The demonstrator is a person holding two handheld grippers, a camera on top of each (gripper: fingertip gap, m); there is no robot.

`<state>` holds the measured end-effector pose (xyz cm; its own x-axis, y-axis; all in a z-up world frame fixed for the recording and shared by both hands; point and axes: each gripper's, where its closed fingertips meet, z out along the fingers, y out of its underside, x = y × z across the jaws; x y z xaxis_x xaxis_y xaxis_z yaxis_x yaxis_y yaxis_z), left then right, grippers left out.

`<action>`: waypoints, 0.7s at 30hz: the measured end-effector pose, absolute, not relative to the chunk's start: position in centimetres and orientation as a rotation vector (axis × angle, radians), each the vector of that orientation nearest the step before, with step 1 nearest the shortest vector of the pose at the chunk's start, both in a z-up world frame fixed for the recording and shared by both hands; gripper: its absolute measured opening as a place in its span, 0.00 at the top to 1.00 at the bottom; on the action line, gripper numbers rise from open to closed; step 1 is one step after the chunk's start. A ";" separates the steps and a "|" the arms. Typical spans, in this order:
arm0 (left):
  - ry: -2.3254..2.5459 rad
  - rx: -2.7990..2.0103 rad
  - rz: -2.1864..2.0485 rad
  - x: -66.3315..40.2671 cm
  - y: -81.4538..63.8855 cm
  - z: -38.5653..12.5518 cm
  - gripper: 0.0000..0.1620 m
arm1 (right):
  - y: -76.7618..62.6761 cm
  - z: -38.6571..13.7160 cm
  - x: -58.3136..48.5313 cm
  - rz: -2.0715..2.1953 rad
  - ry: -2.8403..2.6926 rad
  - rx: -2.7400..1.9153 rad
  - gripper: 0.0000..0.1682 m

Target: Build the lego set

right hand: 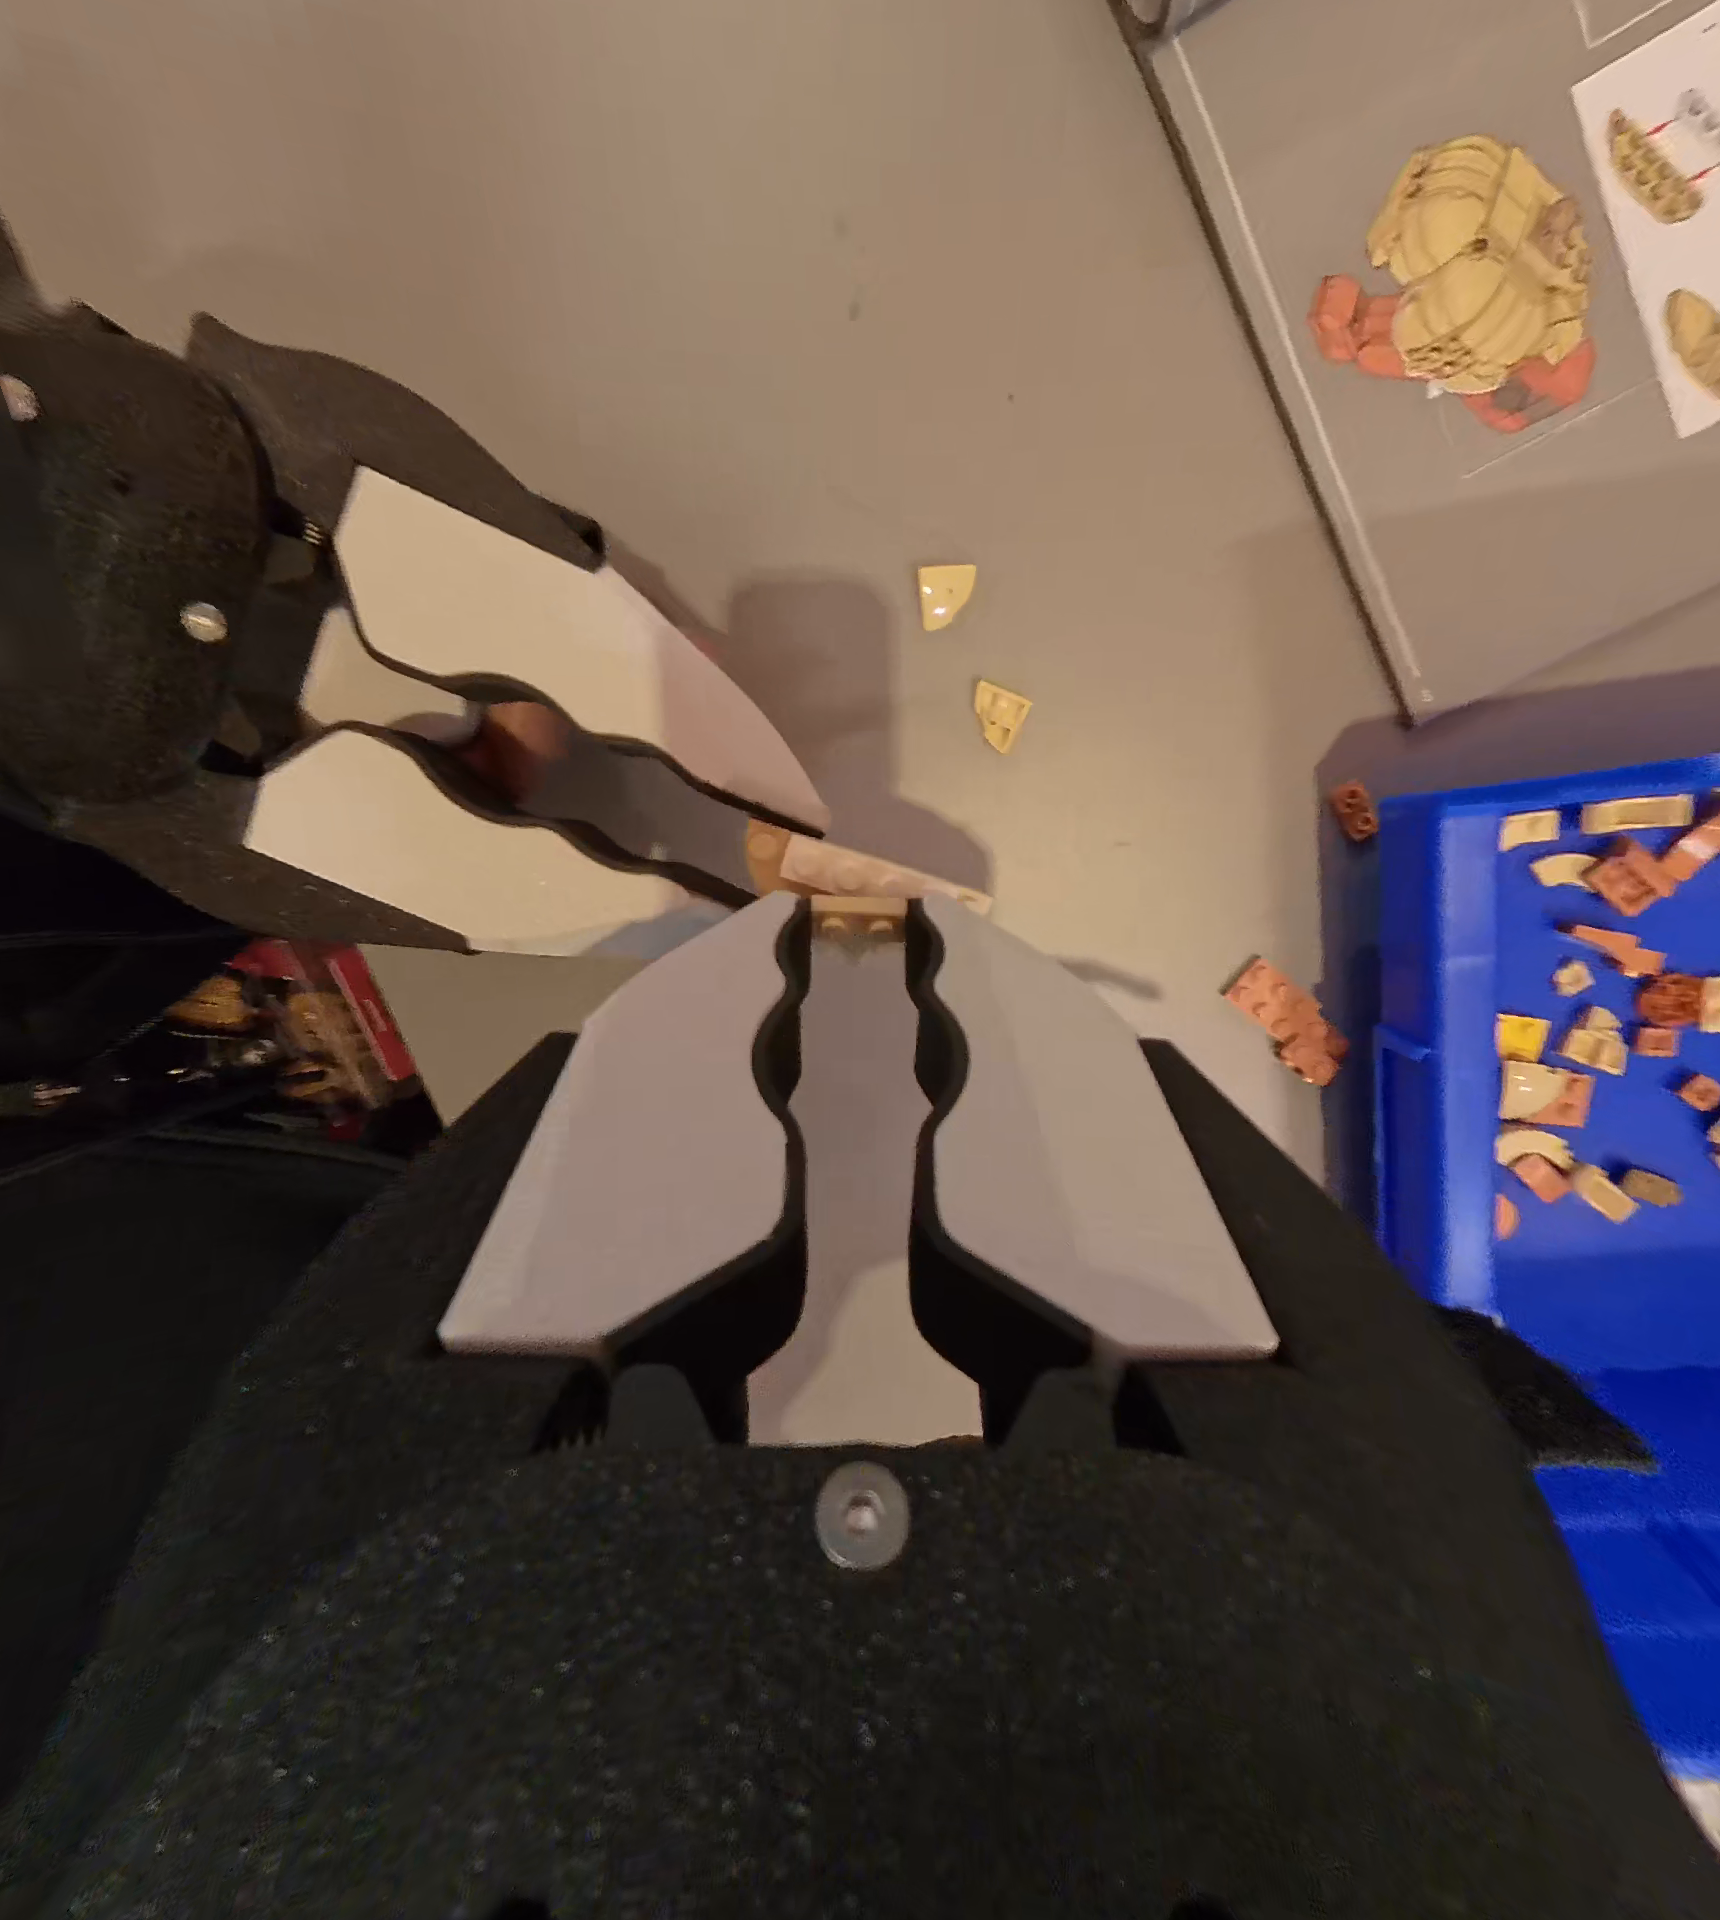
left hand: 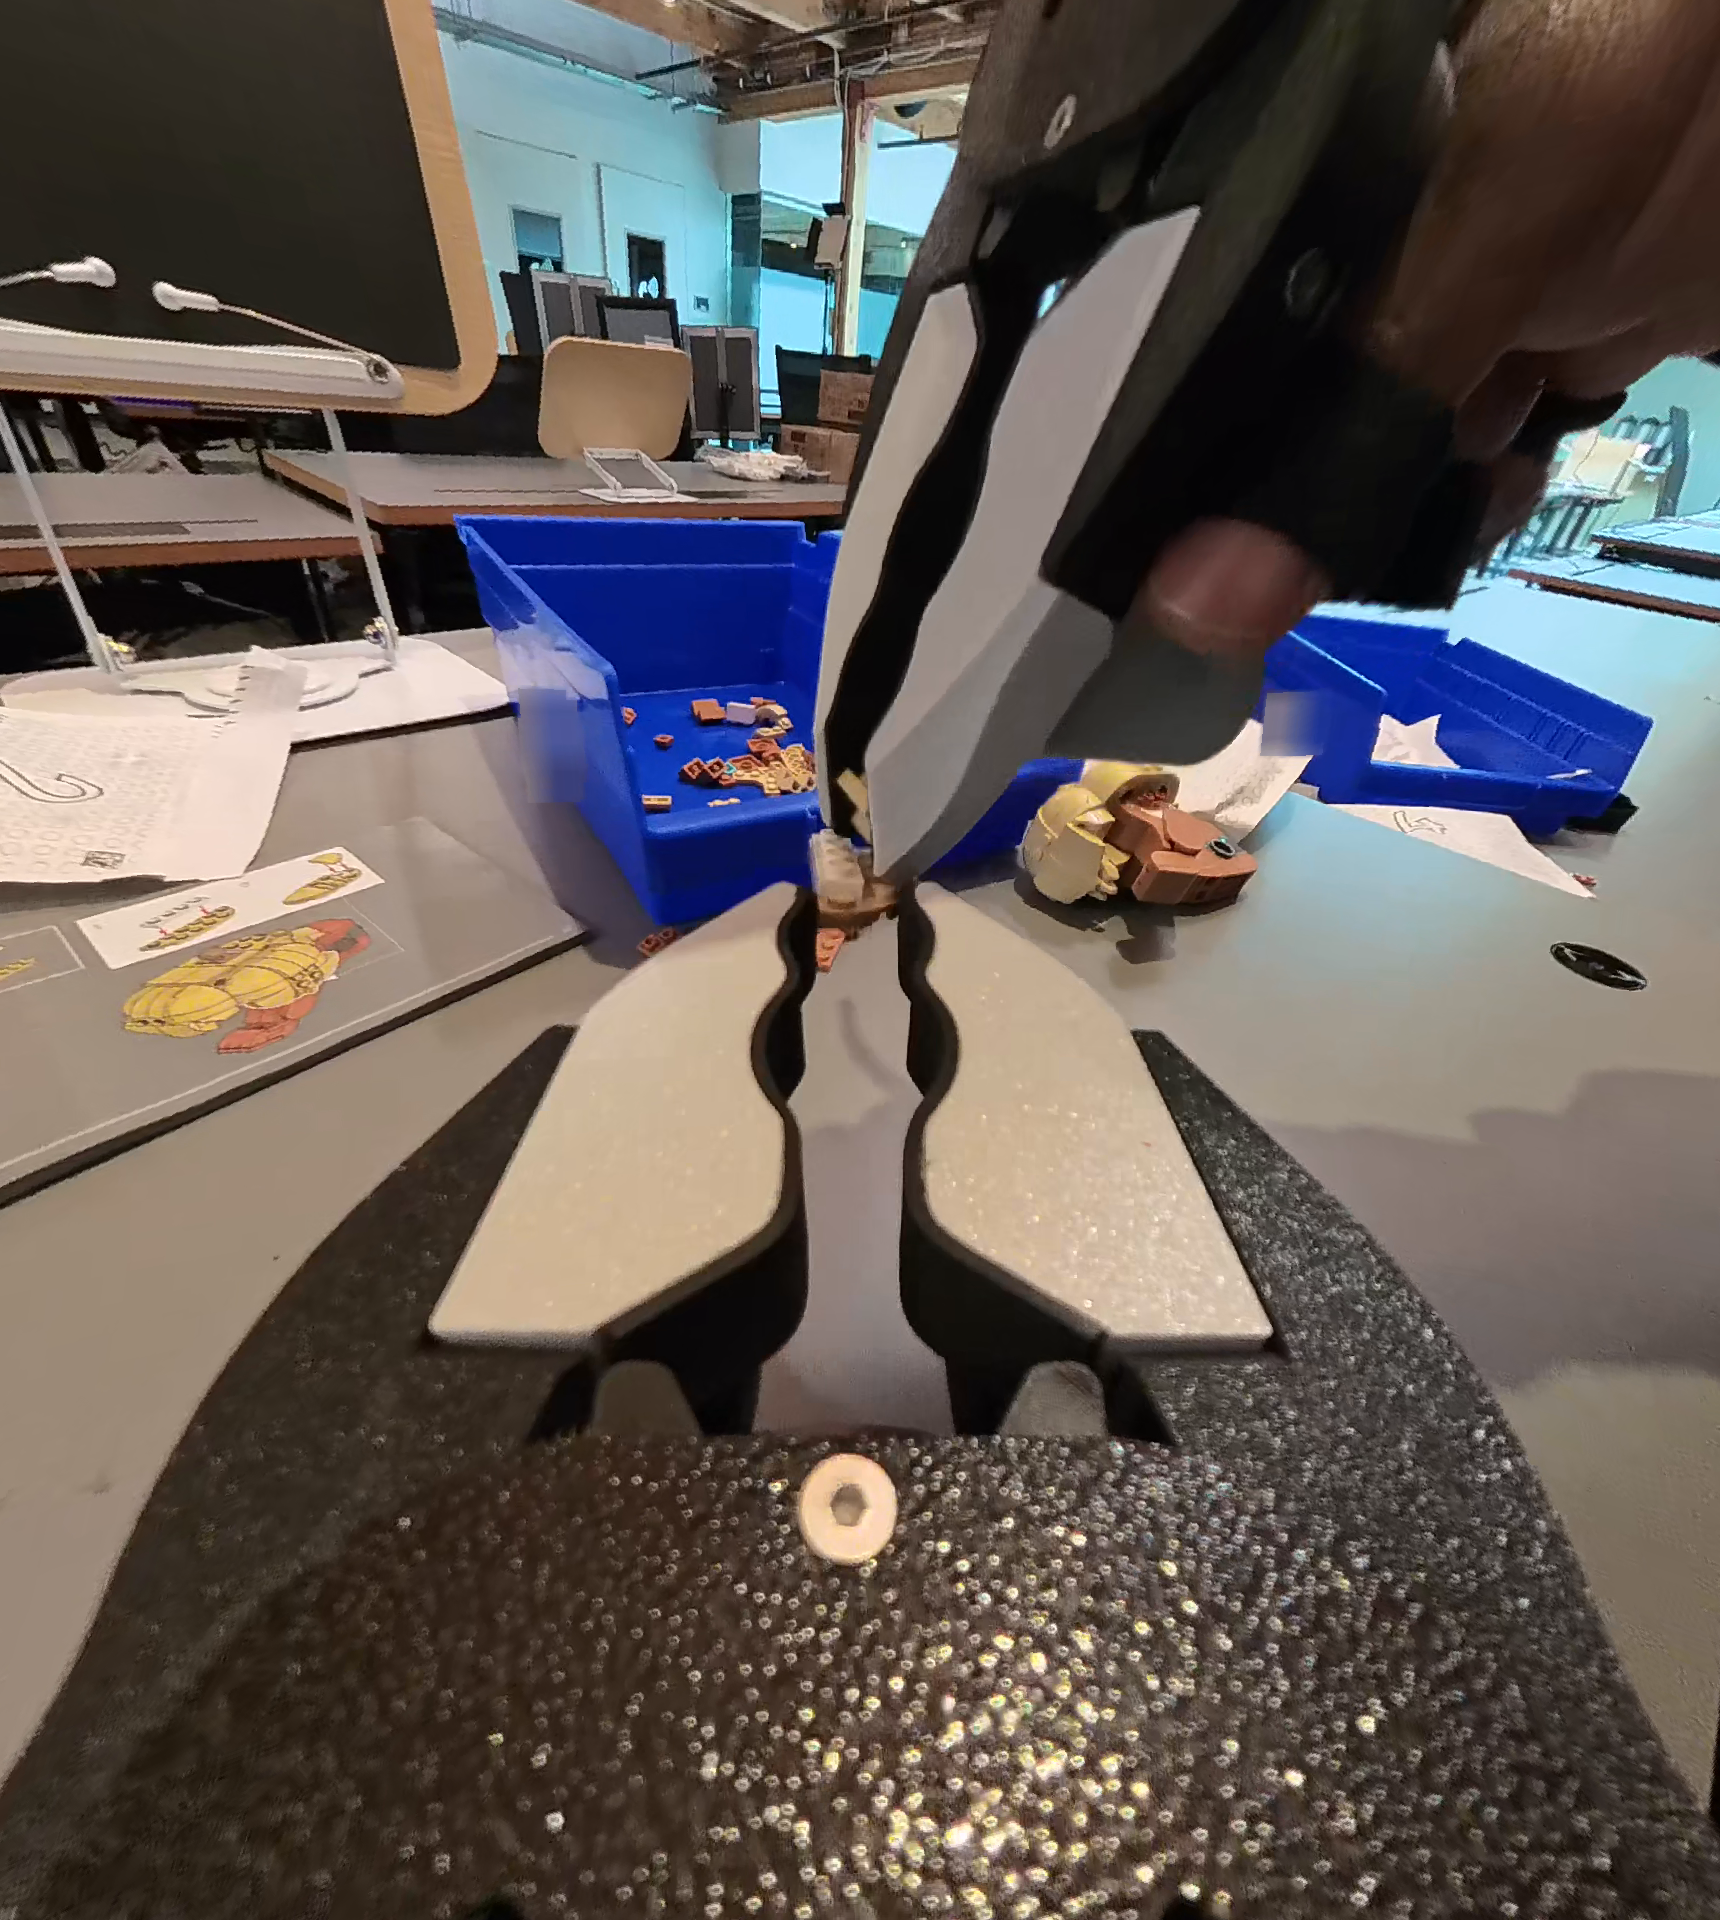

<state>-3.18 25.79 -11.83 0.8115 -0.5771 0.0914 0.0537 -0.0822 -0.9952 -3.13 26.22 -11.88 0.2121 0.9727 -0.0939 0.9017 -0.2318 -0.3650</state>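
My left gripper is shut on a small sub-assembly of brown and pale plates, held just above the grey table. My right gripper comes down from the upper right, shut on a small tan piece that touches the top of the sub-assembly. In the right wrist view my right gripper grips the tan piece against the pale plate of the sub-assembly, which my left gripper holds from the left.
A blue bin of loose tan and brown pieces stands just behind. A part-built tan and brown model lies to the right. Instruction sheets lie left. Loose tan pieces and brown pieces lie on the table. Less than 4 cm separates the two grippers' tips.
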 end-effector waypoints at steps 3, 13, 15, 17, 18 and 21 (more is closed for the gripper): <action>0.427 -1.558 -0.536 -3.3 25.6 -11.6 0.91 | 25.9 -11.7 -3.3 0.508 -1.768 -2.281 0.90; 0.393 -1.517 -0.567 -3.7 25.4 -11.0 0.91 | 25.6 -11.1 -3.9 0.626 -1.712 -2.323 0.89; 0.384 -1.503 -0.587 -3.8 25.3 -10.8 0.91 | 25.5 -11.0 -4.0 0.655 -1.697 -2.327 0.89; 0.375 -1.494 -0.607 -3.8 25.2 -10.7 0.91 | 25.4 -10.9 -4.1 0.690 -1.676 -2.332 0.89; 0.370 -1.491 -0.618 -3.9 25.2 -10.6 0.91 | 25.4 -10.8 -4.1 0.707 -1.665 -2.334 0.89; 0.355 -1.478 -0.656 -4.0 25.2 -10.4 0.91 | 25.3 -10.7 -4.2 0.753 -1.634 -2.333 0.89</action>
